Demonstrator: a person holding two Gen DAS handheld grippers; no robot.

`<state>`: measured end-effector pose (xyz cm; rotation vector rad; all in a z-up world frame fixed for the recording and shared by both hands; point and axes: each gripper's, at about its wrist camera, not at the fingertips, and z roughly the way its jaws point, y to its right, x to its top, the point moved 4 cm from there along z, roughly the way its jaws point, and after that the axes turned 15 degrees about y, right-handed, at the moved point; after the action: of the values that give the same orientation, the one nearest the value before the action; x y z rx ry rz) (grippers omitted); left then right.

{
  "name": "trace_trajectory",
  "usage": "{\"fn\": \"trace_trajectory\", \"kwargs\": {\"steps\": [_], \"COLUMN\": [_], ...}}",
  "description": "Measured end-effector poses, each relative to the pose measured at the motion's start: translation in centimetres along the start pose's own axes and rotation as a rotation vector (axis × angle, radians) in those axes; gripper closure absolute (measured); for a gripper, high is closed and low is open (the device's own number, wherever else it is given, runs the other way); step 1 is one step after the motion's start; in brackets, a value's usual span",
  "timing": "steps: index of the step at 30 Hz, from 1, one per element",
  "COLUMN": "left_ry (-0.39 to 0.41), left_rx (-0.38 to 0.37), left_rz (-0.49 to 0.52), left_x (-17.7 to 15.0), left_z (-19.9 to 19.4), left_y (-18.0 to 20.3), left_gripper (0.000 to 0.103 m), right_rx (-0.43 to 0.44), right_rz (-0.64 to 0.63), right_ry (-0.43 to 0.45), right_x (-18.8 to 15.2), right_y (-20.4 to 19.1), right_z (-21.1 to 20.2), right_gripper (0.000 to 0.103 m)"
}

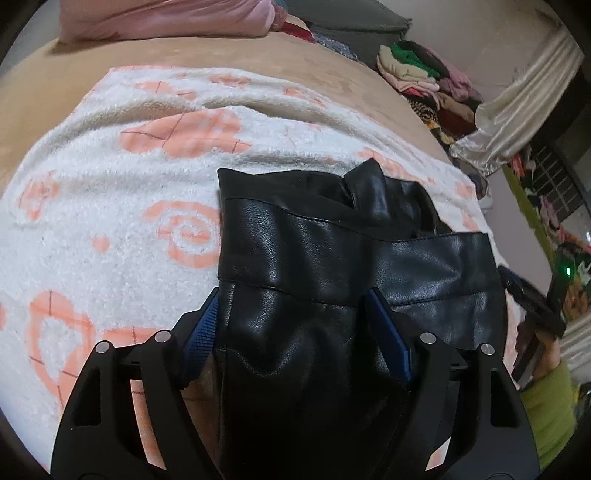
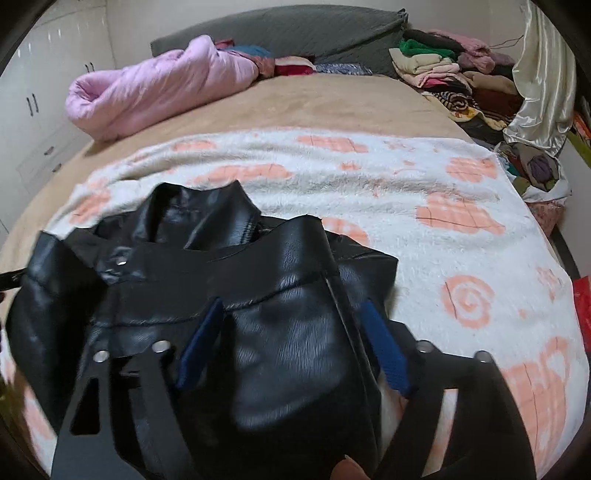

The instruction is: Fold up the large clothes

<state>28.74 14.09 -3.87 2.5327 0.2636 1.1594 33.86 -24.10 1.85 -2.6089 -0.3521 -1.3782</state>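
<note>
Count, both wrist views:

- Black leather jacket (image 1: 314, 295): 1, with 1 metal snap (image 2: 120, 262) visible in the right wrist view.
- Grippers: 2, left gripper (image 1: 295, 325) and right gripper (image 2: 291, 339). Each has 2 blue fingers and 4 silver pivot pins.
- White fleece blanket with orange print (image 2: 424, 206): 1.
- Pink quilt roll (image 2: 155, 92): 1.
- Grey headboard cushion (image 2: 295, 29): 1.
- Pile of folded clothes (image 2: 454, 77): 1; individual items too many and too overlapped to count.
- Cream satin curtain (image 2: 546, 74): 1.
</note>
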Motion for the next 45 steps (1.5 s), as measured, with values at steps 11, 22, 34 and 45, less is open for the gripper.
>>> {"fn": "trace_trajectory", "kwargs": {"steps": [11,22,34,45], "left_ry": [0.204,0.173,0.134,0.145], "left_rx": [-0.035,0.052,0.082,0.137], "left_rz": [0.049,0.068,-0.006,0.054], "left_x": [4.9,5.8,4.3,4.9], "left_z": [-3.2,4.2,6.3,4.7], "left_y": [1.8,0.5,-2.1,-1.2], "left_gripper": [0.095,0.093,0.077,0.051], "right_rx": [0.021,-0.031,-0.123,-0.169], "right_rz": [0.344,0.442,0.418,0.406], "right_ry": [0.192,0.128,0.041,0.052], "right_x": [2.3,2.7,-0.5,-0.4], "right_y": [5.5,7.0,7.2,7.6], "right_z": [-3.1,1.5,4.9,3.0], "right_gripper": [0.086,0.086,0.082,0.048]}}
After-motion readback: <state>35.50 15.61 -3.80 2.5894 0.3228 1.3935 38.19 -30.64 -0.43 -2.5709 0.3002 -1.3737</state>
